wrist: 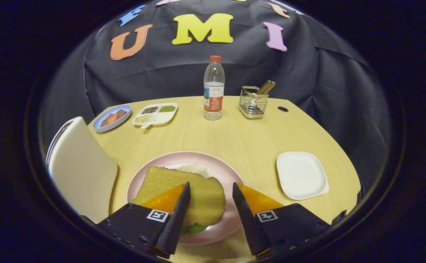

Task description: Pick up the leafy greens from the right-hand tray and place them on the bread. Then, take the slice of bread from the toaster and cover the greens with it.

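We see the claw (210, 190) spread wide, its two fingers (178, 215) parted and gripping nothing, poised over the near part of a pink plate (227, 171) on the pale wooden surface (235, 135). On that plate lies a slice of bread (198, 190), tilted slightly, with its near right portion showing in the gap between the fingers and its left portion running behind the left finger. We cannot tell whether either finger touches it. Leafy greens (194, 228) peek out from under the bread at its near edge, just ahead of the left fingertip, and a paler leaf (194, 168) shows at the far edge of the slice, beyond the fingers.

Taking the plate as our landmark: to its right, well apart, sits a white square tray (300, 175). To its left stands a cream-coloured toaster (81, 168), close to the plate's rim. Beyond the plate, towards the far side of the surface, a clear water bottle (213, 89) with a red cap stands upright. Right of the bottle is a wire basket (253, 102) holding some utensils. Far left of the plate are a divided white dish (155, 114) with grains and a blue bowl (111, 117) with reddish pieces.
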